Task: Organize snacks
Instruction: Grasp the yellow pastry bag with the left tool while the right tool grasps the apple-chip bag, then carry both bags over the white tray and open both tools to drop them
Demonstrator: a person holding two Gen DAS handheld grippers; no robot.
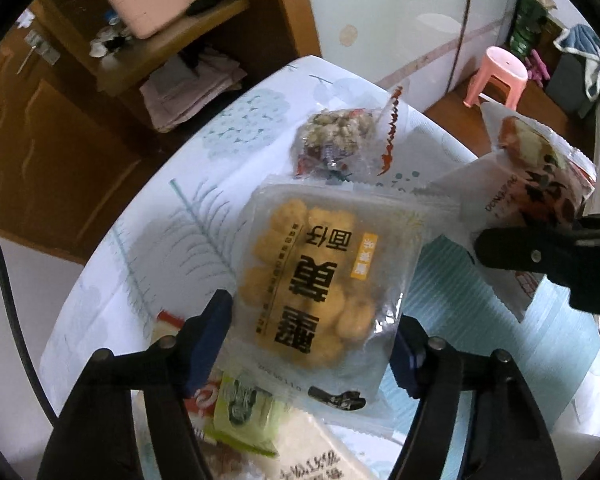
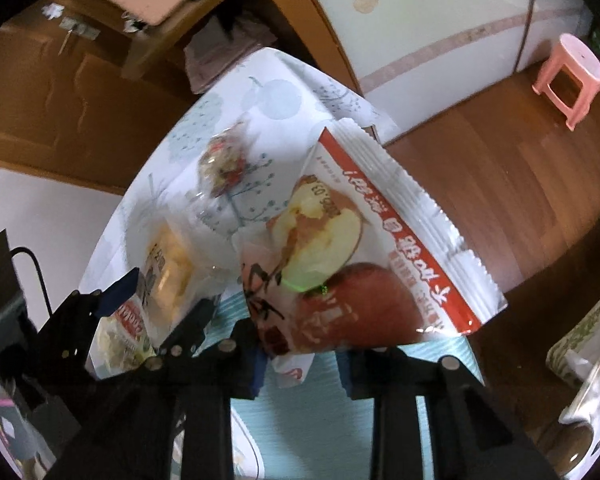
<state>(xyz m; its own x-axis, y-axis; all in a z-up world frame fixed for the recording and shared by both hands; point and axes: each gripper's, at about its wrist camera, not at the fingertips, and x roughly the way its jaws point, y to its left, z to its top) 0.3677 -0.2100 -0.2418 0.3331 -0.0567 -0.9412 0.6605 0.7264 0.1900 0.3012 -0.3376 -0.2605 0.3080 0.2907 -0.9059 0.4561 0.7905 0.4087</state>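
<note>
Left wrist view: the left gripper (image 1: 312, 344) has its blue pads either side of a clear pack of yellow puffs (image 1: 320, 280), jaws set wide around it, and whether they press on it I cannot tell. A nut bag (image 1: 338, 142) lies beyond on the tablecloth (image 1: 236, 128). Right wrist view: the right gripper (image 2: 302, 372) is clamped on the lower edge of the apple snack packet (image 2: 360, 248), which stands up ahead of the jaws
</note>
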